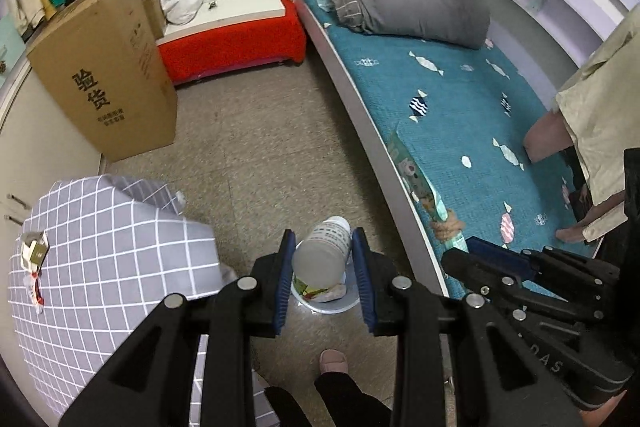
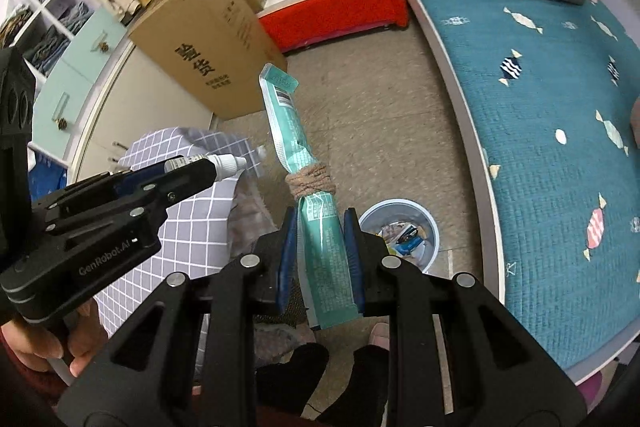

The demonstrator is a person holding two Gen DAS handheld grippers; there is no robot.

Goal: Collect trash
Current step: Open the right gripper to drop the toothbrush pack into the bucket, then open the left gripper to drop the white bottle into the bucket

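Observation:
My left gripper (image 1: 323,259) is shut on a small white plastic bottle (image 1: 325,251) and holds it above a pale round trash bin (image 1: 340,303) on the floor. The bottle also shows in the right wrist view (image 2: 218,163). My right gripper (image 2: 322,247) is shut on a long teal packet (image 2: 296,147) tied with brown cord around its middle. The packet points up and away, left of the bin (image 2: 400,239), which holds several wrappers. In the left wrist view the packet (image 1: 416,179) sticks up beside the bed edge.
A table with a grey checked cloth (image 1: 108,267) stands at the left. A tall cardboard box (image 1: 108,67) and a red bench (image 1: 240,43) stand beyond. A bed with a teal sheet (image 1: 460,99) runs along the right. My feet (image 1: 334,363) are below.

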